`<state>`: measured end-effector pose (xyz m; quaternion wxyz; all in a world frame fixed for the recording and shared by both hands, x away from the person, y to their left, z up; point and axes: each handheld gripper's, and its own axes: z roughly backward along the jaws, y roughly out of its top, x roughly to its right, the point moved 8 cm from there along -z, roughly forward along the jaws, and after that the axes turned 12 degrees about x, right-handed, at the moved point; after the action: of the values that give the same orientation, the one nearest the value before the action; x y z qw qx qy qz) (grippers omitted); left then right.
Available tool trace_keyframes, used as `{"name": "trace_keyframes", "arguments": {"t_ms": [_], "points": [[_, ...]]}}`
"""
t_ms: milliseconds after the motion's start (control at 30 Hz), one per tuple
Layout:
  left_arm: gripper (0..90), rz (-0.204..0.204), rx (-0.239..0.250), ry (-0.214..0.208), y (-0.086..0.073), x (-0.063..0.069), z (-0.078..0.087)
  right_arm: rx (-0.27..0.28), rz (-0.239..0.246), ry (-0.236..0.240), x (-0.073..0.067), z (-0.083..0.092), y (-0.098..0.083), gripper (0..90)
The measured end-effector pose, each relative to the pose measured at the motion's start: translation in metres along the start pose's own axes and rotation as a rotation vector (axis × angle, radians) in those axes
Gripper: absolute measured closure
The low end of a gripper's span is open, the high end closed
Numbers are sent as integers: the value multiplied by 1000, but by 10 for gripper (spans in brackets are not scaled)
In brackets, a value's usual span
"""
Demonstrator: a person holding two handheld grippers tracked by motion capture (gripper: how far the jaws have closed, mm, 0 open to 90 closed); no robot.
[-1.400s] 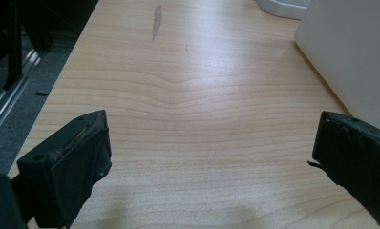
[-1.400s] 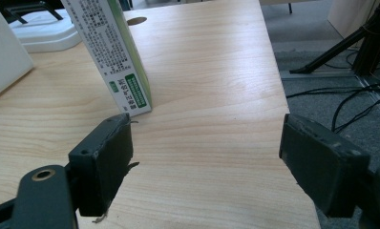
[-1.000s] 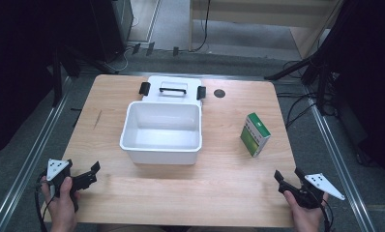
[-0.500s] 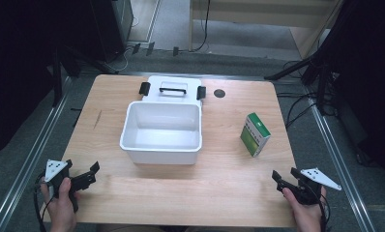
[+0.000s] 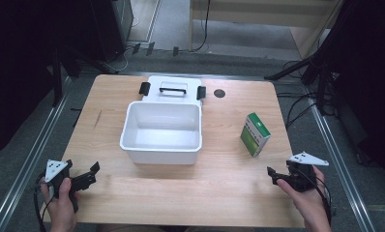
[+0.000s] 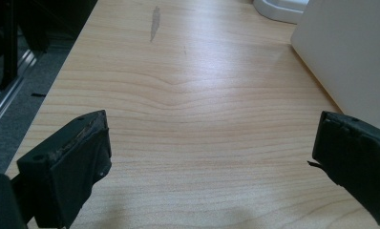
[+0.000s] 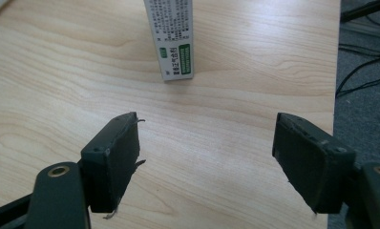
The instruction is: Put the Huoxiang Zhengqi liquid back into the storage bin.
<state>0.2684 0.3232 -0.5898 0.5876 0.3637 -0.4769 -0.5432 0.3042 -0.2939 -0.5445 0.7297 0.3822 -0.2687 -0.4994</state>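
The right gripper (image 5: 276, 175), jaws spread with nothing between them, faces an upright green-and-white carton (image 5: 255, 134) just right of the white bin (image 5: 162, 150), and a glancing approach could topple it, while the left gripper (image 5: 86, 175) rests open left of the bin.

We see the surface (image 5: 219, 193) evenly lit from overhead, while the surroundings fall into deep shadow. A pale sheen of glare crosses the wood in the left gripper view. Near claw (image 7: 205, 157) parts look soft, slightly out of focus; shadows beneath them are faint.
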Motion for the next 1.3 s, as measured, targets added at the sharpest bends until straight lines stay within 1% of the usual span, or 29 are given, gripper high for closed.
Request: {"name": "trace_keyframes", "arguments": {"t_ms": [67,133,200,267,333,367,433,567,700,767,833,933,1033,1300], "points": [[3,1,0,-1,0,0,0,-37,24,15,-2,-2,4,247],[3,2,-1,-1,0,0,0,-89,41,21,-4,-4,8,247],[3,2,-1,-1,0,0,0,-132,90,-10,-3,-6,11,248],[3,1,0,0,0,0,0,-182,132,-27,-3,-9,14,247],[3,3,0,0,0,0,0,-234,137,-22,-4,-12,16,243],[3,3,0,0,0,0,0,-254,143,-23,-4,-14,17,243],[3,2,-1,0,0,0,0,-292,139,-26,-4,-16,20,240],[3,2,-1,0,0,0,0,-350,135,-9,-6,-20,25,225],[3,3,0,0,0,0,0,-420,154,-3,-7,-22,30,206],[3,2,0,0,0,0,0,-447,167,-5,-7,-21,34,201],[3,2,0,0,0,0,0,-471,173,-7,-8,-21,39,195],[3,2,-1,0,0,0,0,-505,175,2,-10,-20,46,189],[3,3,-1,1,0,0,0,-527,180,12,-14,-20,55,190],[3,5,-4,3,0,-1,0,-582,194,6,-25,-25,77,201]]}}
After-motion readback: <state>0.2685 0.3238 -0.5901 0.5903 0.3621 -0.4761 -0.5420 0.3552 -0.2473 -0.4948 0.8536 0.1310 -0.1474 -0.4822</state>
